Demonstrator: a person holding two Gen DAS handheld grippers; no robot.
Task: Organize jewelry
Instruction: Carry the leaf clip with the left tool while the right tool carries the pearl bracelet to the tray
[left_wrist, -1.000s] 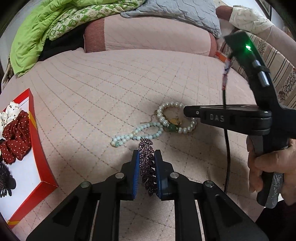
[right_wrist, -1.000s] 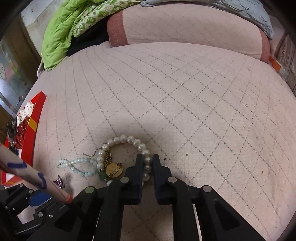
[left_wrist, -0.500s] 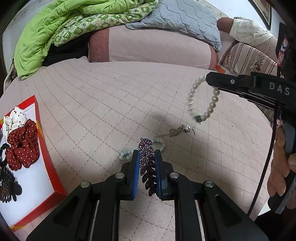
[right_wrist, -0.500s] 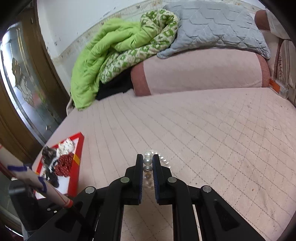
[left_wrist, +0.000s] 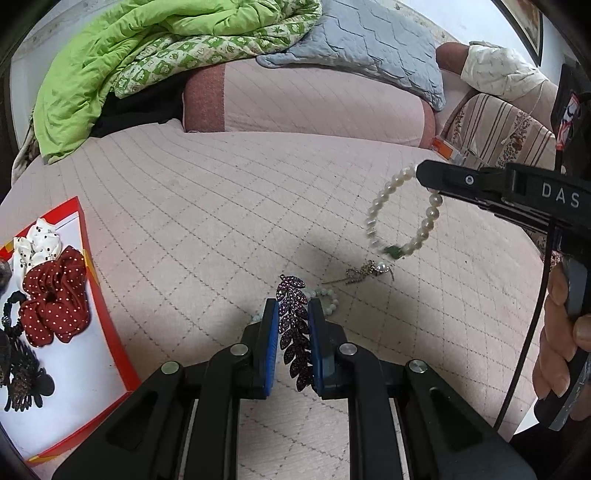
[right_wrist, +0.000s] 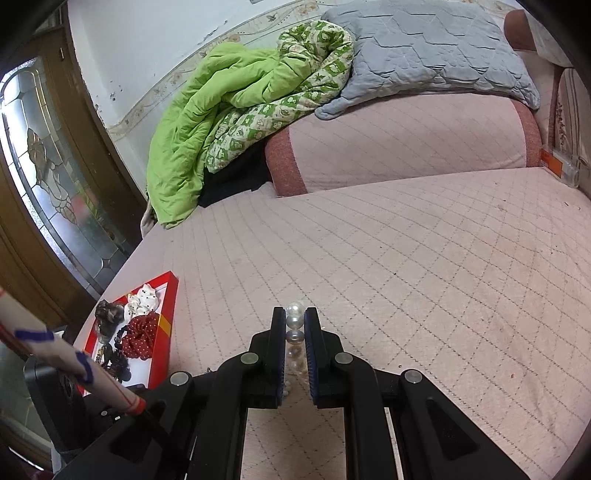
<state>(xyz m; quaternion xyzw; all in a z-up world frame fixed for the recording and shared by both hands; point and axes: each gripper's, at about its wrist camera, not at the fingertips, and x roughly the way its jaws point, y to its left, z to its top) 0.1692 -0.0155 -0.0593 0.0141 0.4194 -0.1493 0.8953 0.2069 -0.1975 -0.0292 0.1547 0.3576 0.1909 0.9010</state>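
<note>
My left gripper (left_wrist: 292, 314) is shut on a purple leaf-shaped hair clip (left_wrist: 293, 325), held just above the pink quilted bed. My right gripper (right_wrist: 294, 321) is shut on a white pearl bracelet (right_wrist: 294, 325). In the left wrist view the bracelet (left_wrist: 402, 214) hangs in the air from the right gripper (left_wrist: 424, 173), a green bead at its bottom. A gold pin with a pearl (left_wrist: 364, 273) and a pale green bead bracelet (left_wrist: 328, 297) lie on the bed beyond the left fingers. A red-rimmed tray (left_wrist: 107, 314) lies at the left.
The tray (right_wrist: 168, 314) holds a red dotted scrunchie (left_wrist: 53, 299), a white scrunchie (left_wrist: 37, 240) and dark hair clips (left_wrist: 22, 380). A bolster (left_wrist: 314, 99), green quilt (left_wrist: 147, 48) and grey pillow (left_wrist: 369, 40) lie at the back. A striped cushion (left_wrist: 502, 133) is at the right.
My right gripper has lifted the pearl bracelet off the bed and raised it; the gold pin stayed on the bed. The left gripper rose and drew back slightly with the clip.
</note>
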